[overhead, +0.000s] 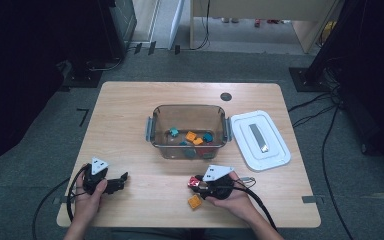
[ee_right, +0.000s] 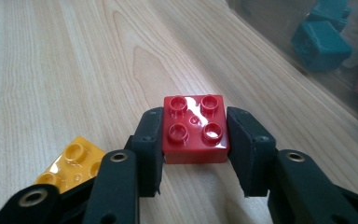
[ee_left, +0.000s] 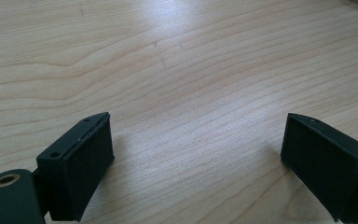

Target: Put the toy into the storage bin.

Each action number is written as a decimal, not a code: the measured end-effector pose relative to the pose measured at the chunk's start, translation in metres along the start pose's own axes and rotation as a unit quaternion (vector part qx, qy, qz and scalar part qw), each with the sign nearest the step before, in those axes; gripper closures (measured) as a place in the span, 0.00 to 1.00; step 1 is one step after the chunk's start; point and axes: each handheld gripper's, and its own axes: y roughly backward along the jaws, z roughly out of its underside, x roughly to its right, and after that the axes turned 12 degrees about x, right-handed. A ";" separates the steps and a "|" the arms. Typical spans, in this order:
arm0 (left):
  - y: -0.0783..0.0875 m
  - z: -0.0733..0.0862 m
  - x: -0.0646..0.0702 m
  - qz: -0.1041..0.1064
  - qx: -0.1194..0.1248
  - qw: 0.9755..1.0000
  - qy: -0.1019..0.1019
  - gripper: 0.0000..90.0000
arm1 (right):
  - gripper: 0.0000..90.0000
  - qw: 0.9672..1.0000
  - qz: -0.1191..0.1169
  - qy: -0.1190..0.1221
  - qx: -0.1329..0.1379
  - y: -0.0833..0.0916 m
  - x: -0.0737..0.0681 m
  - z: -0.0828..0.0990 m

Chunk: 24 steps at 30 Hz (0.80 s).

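Observation:
A red four-stud brick (ee_right: 195, 123) rests on the wooden table (overhead: 145, 100), and my right gripper (ee_right: 195, 154) is shut on it, one black pad pressed against each side. From above, that red brick (overhead: 194, 181) sits at the tip of the right gripper (overhead: 197, 183), near the table's front edge. A yellow-orange brick (ee_right: 74, 161) lies flat just beside the left jaw, apart from the red one; it is the orange brick (overhead: 195, 201) in the high view. My left gripper (ee_left: 196, 163) lies at the front left (overhead: 122, 181), open, with bare wood between its pads.
A clear plastic bin (overhead: 152, 131) stands mid-table with several teal, orange and red bricks inside; its wall (ee_right: 279, 28) is close on the right gripper's far right. A white lid (overhead: 275, 150) lies to the bin's right. A dark round disc (overhead: 225, 96) sits behind the bin.

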 end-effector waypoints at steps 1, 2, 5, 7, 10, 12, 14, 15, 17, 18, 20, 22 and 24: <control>0.000 0.000 0.000 0.000 0.000 1.000 0.000 0.10 | 0.66 1.000 0.000 0.000 0.001 0.000 0.000 0.000; 0.000 0.000 0.000 0.000 0.000 1.000 0.000 0.10 | 0.66 1.000 0.000 0.003 0.001 0.001 0.000 0.000; 0.000 0.000 0.000 0.000 0.000 1.000 0.000 0.10 | 0.66 1.000 0.001 0.001 0.004 0.002 0.000 0.000; 0.000 0.000 0.000 0.000 0.000 1.000 0.000 0.10 | 0.67 1.000 0.002 0.000 0.008 0.004 0.001 0.000; 0.000 0.000 0.000 0.000 0.000 1.000 0.000 0.10 | 0.67 1.000 0.003 -0.006 0.018 0.009 0.002 -0.003; 0.000 0.000 0.000 0.000 0.000 1.000 0.000 0.10 | 0.67 1.000 0.003 -0.010 0.026 0.014 0.002 -0.006; 0.000 0.000 0.000 0.000 0.000 1.000 0.000 0.10 | 0.67 0.999 0.003 -0.015 0.035 0.019 0.003 -0.010; 0.000 0.000 0.000 0.000 0.000 1.000 0.000 0.10 | 0.67 0.999 0.004 -0.018 0.039 0.022 0.004 -0.012; 0.000 0.000 0.000 0.000 0.000 1.000 0.000 0.10 | 0.67 0.999 0.006 -0.023 0.048 0.027 0.005 -0.015; 0.000 0.000 0.000 0.000 0.000 1.000 0.000 0.10 | 0.67 0.998 0.008 -0.027 0.051 0.030 0.006 -0.017; 0.000 0.000 0.000 0.000 0.000 1.000 0.000 0.10 | 0.67 0.998 0.010 -0.028 0.060 0.036 0.007 -0.022; 0.000 0.000 0.000 0.000 0.000 1.000 0.000 0.10 | 0.67 0.997 0.011 -0.030 0.069 0.042 0.008 -0.028; 0.000 0.000 0.000 0.000 0.000 1.000 0.000 0.10 | 0.67 0.996 0.012 -0.030 0.079 0.047 0.008 -0.034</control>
